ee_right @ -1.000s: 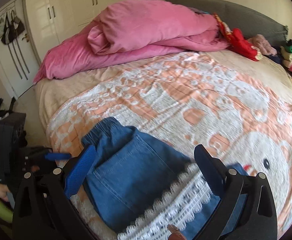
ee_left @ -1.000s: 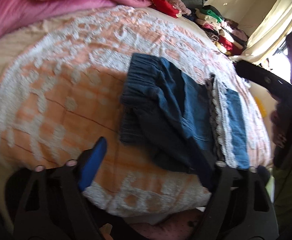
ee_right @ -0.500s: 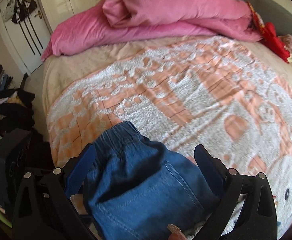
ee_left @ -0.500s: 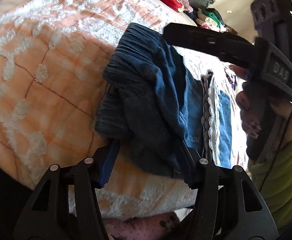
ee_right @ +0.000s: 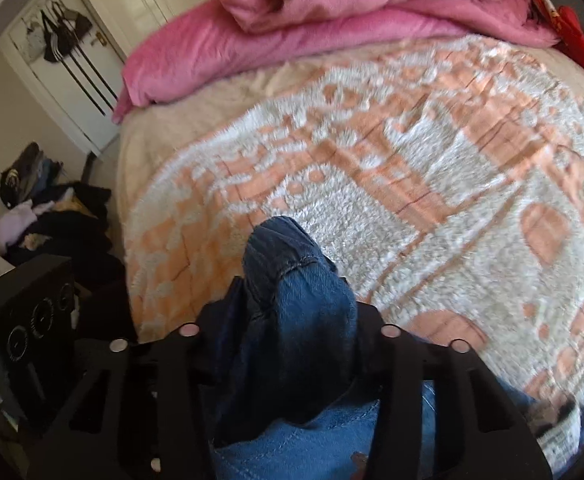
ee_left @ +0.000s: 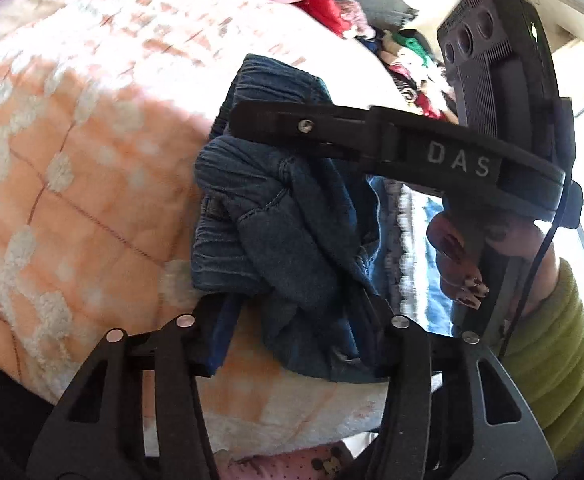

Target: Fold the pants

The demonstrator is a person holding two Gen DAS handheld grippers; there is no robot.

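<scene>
The denim pants [ee_left: 287,236] are bunched at the near edge of a bed covered by an orange-and-white blanket [ee_left: 83,184]. The left tongs [ee_left: 296,340] have just been closing, and a dark fold of the pants is caught between them, the cloth pressed from both sides. In the right wrist view, the right tongs [ee_right: 287,344] have also just been closing and are clenched on a raised ridge of the denim [ee_right: 292,292], which is stood up between the two pads. In the left wrist view, the right tongs [ee_left: 275,126] are seen reaching over the waistband end, held by a hand [ee_left: 460,264] in a green sleeve [ee_left: 552,340]. A pink duvet [ee_right: 332,12] is heaped at the far end of the bed.
</scene>
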